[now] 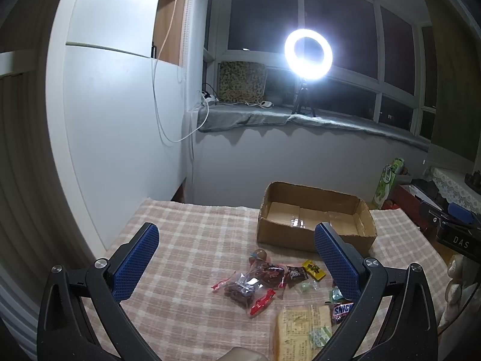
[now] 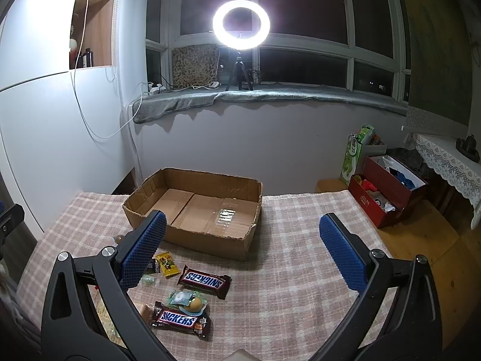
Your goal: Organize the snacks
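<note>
Snacks lay loose on the checked cloth (image 2: 300, 270), at 6 o'clock from the box (image 2: 192, 207): two Snickers bars (image 2: 204, 281), glossy brown; a yellow sachet (image 2: 167, 264); clear bags of dark red pieces (image 1: 240, 290); a flat pale packet (image 1: 297, 328), cut off at 6 o'clock. Small green sweets (image 1: 304, 287) were hard to read. The box was corrugated card, open, its floor bare. Left gripper (image 1: 237, 261) and right gripper (image 2: 242, 252) both stood spread wide, holding nothing, blue ribbed pads (image 2: 342, 255).
</note>
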`<state>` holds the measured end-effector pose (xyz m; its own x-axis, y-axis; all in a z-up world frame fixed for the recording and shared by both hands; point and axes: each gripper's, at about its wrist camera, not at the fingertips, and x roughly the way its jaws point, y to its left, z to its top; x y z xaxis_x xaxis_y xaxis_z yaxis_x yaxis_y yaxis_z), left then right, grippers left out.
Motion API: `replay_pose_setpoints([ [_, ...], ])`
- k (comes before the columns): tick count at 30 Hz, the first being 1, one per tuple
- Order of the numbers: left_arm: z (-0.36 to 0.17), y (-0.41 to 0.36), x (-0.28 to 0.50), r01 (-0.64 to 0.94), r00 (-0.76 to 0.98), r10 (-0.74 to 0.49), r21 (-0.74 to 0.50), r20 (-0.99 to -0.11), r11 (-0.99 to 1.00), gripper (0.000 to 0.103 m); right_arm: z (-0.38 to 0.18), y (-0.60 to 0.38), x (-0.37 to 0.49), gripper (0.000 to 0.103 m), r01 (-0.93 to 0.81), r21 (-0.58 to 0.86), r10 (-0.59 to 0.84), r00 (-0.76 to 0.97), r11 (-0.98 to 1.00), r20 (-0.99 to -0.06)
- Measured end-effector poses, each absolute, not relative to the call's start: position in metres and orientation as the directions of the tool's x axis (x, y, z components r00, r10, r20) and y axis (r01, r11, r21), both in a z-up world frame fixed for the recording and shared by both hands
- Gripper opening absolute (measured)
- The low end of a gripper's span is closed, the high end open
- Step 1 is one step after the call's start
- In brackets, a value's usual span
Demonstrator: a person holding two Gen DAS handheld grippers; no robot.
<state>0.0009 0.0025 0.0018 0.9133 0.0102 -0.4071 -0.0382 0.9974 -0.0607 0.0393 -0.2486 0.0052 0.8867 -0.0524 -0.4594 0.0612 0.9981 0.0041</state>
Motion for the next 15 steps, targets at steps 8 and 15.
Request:
replay_pose_setpoints([
  [8,0.0019,0.0019,0.0010,-0.037,0.913,0.009,-0.061,-0.407,0.997,0.102,0.0047,-0.2487,0.0393,0.103,0.061,0.005,-0.052,0.887,0.998,-0.459],
  [15,0.0010,0.0020,0.0014,-0.035,0.914,0.007,-0.062,-0.407,0.997,0.102,0.0043,-0.2488,0.0395,0.103,0.061,0.004,-0.052,0.886,0.998,-0.461],
])
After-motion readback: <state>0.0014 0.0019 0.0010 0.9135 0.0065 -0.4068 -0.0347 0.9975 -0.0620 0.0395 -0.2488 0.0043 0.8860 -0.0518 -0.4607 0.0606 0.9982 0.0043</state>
